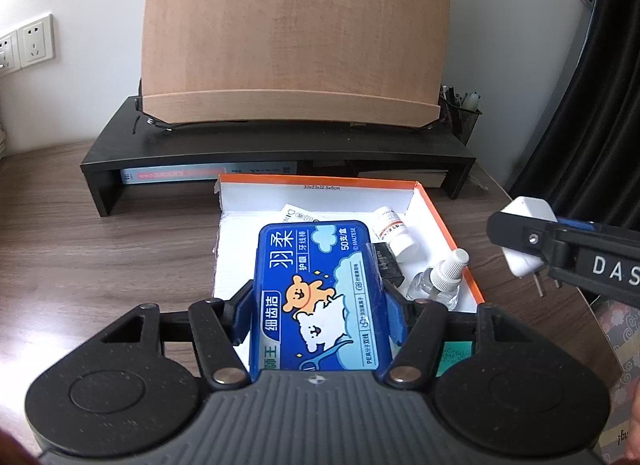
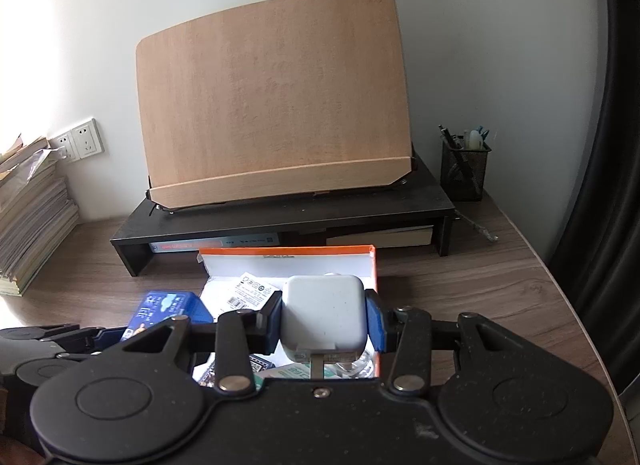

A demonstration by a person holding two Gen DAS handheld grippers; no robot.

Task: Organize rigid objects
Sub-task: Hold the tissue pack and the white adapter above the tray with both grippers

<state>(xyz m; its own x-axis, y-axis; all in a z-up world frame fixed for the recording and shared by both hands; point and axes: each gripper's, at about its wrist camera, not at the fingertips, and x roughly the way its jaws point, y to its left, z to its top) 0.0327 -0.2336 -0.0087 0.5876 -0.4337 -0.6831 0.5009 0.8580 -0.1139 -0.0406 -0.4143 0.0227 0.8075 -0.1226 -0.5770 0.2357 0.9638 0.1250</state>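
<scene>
Since both things are hard and light, hold them by their flat sides. Your left gripper (image 1: 320,305) has its fingers squeezing the blue floss box (image 1: 316,297), bear picture up, over the orange box (image 1: 436,217). Your right gripper (image 2: 325,321) pinches the smooth white charger (image 2: 324,319) above it too.

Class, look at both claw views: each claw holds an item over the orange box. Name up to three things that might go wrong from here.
1. The left claw may set the blue floss box on the small bottles already in the orange box, tipping them.
2. The white charger in the right claw has prongs pointing down; they might snag on the contents.
3. The two claws are close together and may bump.
</scene>
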